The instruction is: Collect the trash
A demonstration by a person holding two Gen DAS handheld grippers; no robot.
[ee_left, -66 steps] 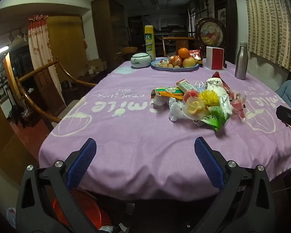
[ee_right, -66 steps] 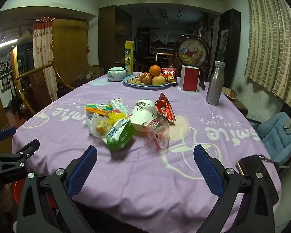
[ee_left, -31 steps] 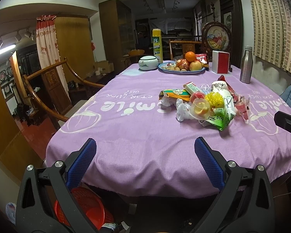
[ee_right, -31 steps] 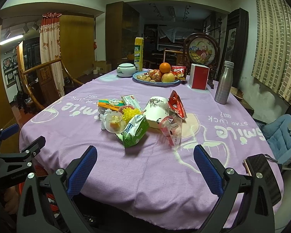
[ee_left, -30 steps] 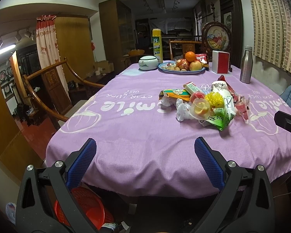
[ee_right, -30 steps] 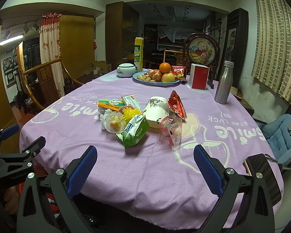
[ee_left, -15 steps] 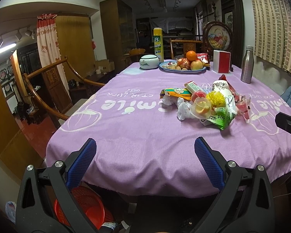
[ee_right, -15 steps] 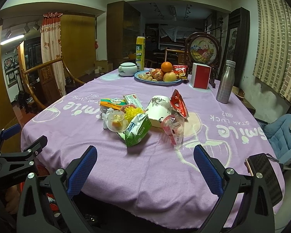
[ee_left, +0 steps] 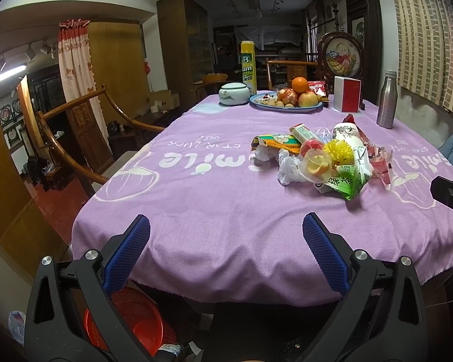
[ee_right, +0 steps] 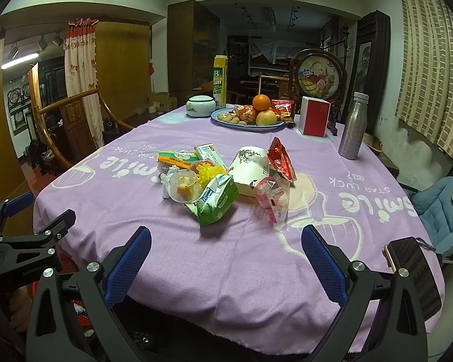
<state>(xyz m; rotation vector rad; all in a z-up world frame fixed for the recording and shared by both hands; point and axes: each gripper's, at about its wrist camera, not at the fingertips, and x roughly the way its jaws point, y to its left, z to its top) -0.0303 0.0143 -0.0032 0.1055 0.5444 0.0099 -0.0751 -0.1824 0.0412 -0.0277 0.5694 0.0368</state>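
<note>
A heap of trash [ee_right: 226, 178] lies mid-table on the purple cloth [ee_right: 196, 259]: a green tea carton [ee_right: 216, 200], a white paper cup [ee_right: 250, 170] on its side, a red snack wrapper [ee_right: 281, 160], a clear cup with fruit [ee_right: 182, 187], crumpled tissue and flat packets. In the left wrist view the same heap of trash [ee_left: 323, 160] sits right of centre. My left gripper [ee_left: 226, 229] hangs open before the table's near edge, above a red basket [ee_left: 130, 316] on the floor. My right gripper [ee_right: 226, 238] is open too, short of the heap, holding nothing.
At the far end stand a fruit plate [ee_right: 247, 120], a red box [ee_right: 314, 116], a steel bottle [ee_right: 353, 126], a white lidded jar [ee_right: 200, 106] and a yellow can [ee_right: 220, 81]. A phone [ee_right: 413, 268] lies at the right edge. A wooden chair [ee_left: 69, 138] is left, a blue cushioned seat [ee_right: 441, 208] right.
Both grippers have drawn back and risen slightly, so the table looks a little farther off. The trash has not moved and both grippers stay open.
</note>
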